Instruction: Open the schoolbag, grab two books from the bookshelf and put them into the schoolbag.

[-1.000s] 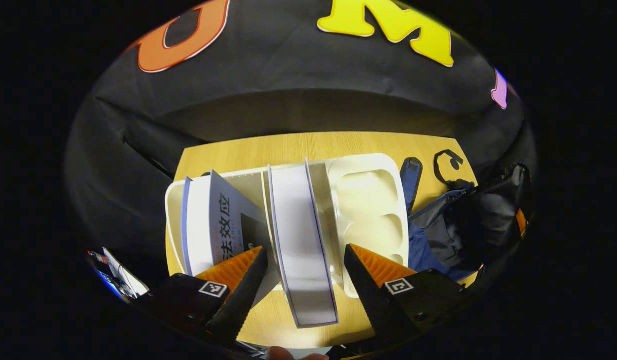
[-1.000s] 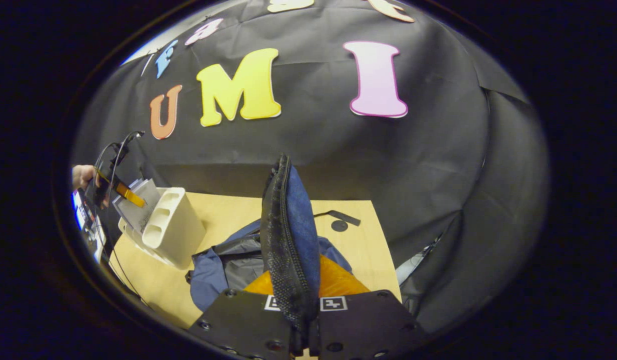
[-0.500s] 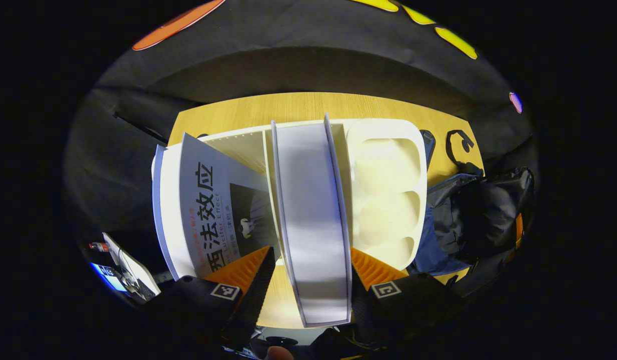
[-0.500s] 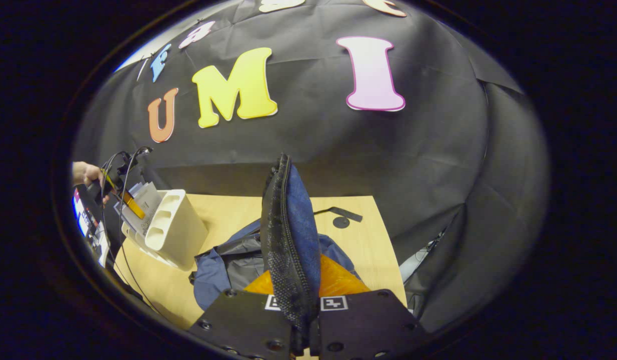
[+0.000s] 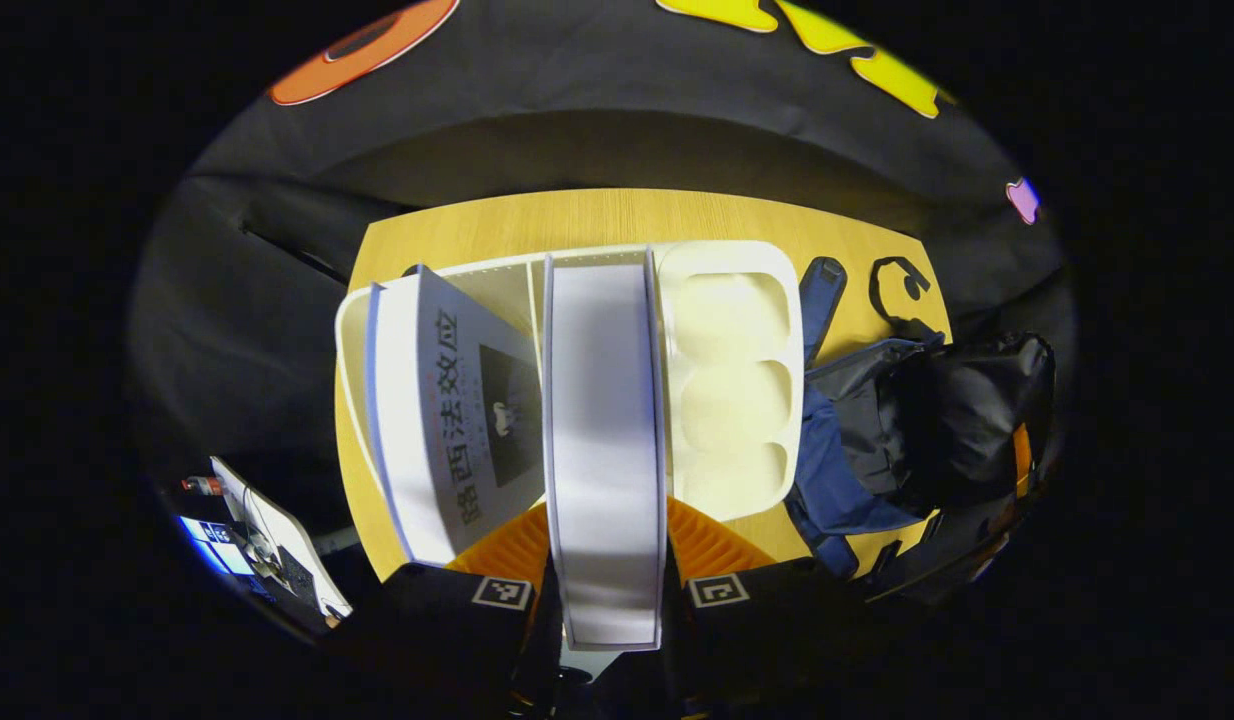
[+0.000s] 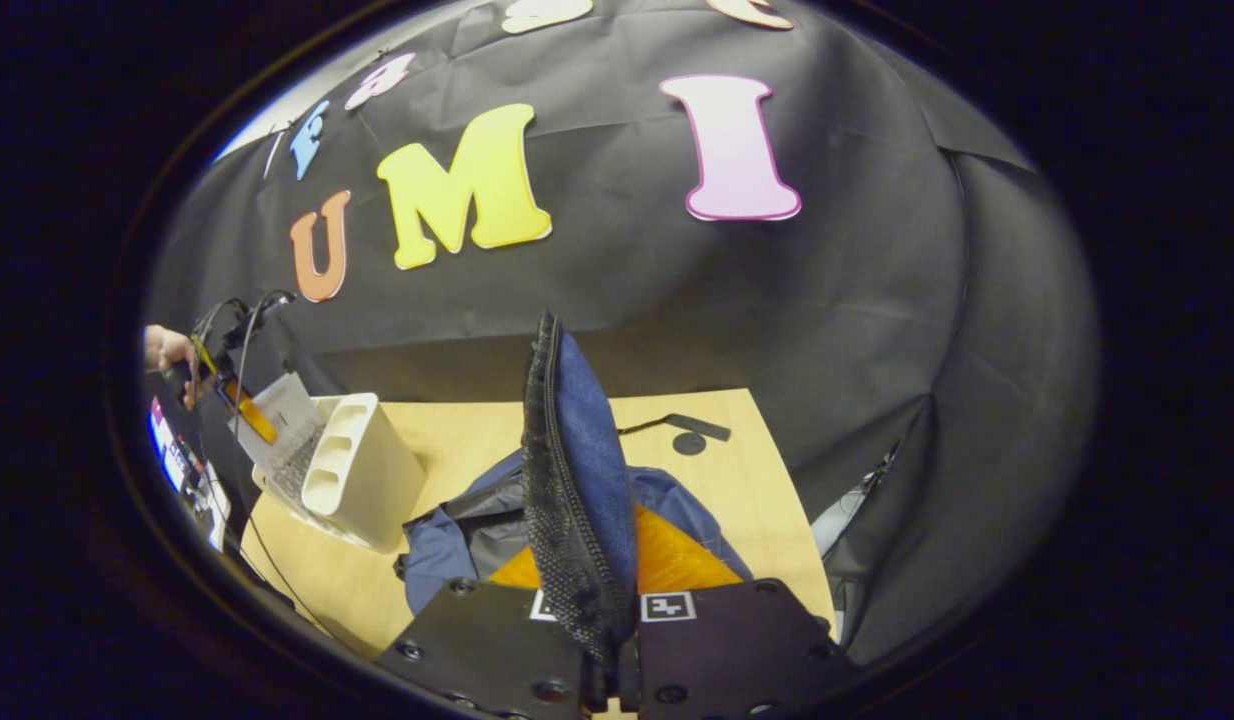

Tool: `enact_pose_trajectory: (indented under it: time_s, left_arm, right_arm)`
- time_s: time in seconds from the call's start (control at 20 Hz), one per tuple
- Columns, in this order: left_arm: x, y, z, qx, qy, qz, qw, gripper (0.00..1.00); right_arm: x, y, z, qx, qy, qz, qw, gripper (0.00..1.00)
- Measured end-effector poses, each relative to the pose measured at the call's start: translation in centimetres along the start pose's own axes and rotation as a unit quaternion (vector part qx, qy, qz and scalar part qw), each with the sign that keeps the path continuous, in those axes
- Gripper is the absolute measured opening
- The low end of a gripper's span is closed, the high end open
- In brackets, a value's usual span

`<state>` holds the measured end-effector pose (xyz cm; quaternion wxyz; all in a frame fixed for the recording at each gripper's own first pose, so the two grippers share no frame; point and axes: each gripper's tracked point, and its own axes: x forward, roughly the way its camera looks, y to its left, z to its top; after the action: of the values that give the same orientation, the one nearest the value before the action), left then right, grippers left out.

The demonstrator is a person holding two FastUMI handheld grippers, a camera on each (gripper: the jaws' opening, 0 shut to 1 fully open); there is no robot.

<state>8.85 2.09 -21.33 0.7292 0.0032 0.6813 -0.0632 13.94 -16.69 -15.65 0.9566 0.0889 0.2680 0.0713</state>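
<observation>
My left gripper [image 5: 607, 560] points down from above, both fingers pressed on the white book [image 5: 602, 430] standing in the bookshelf [image 5: 732, 380]. My right gripper [image 6: 602, 610] is clamped on the raised flap of the schoolbag [image 6: 577, 470], which lies on the table [image 6: 717, 480] beside the bookshelf.

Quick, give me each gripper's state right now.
Left gripper: shut on the white book standing in the bookshelf.
Right gripper: shut on the schoolbag flap, holding it up.
</observation>
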Motion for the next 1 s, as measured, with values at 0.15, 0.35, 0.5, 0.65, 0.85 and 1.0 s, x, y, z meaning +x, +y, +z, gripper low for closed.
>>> enact_pose_trajectory:
  time_s: [0.15, 0.35, 0.5, 0.65, 0.85, 1.0]
  left_arm:
    - [-5.3, 0.8, -1.2, -0.008, -0.033, -0.01, 0.999, 0.41]
    - [-11.7, 0.2, -2.6, -0.054, -0.087, -0.052, 0.993, 0.41]
    - [-14.9, -1.2, -3.1, -0.096, -0.126, -0.111, 0.981, 0.4]
    - [-15.6, -4.7, -2.8, -0.133, -0.148, -0.187, 0.962, 0.4]
    - [-13.7, -12.0, -2.2, -0.158, -0.148, -0.291, 0.932, 0.4]
    - [-10.5, -16.6, -1.8, -0.147, -0.148, -0.32, 0.924, 0.34]
  right_arm:
    - [-0.3, 0.5, -0.1, -0.001, -0.002, 0.001, 1.0, 0.02]
    - [-0.5, 0.7, -0.2, 0.0, -0.001, -0.002, 1.0, 0.02]
    - [-0.7, 0.8, -0.3, -0.003, 0.0, -0.004, 1.0, 0.02]
    - [-1.1, 0.9, -0.4, 0.003, 0.002, -0.007, 1.0, 0.02]
    - [-0.9, 0.6, 0.4, 0.02, -0.005, -0.021, 1.0, 0.02]
    - [-0.8, 0.7, 0.6, 0.018, -0.006, -0.027, 0.999, 0.01]
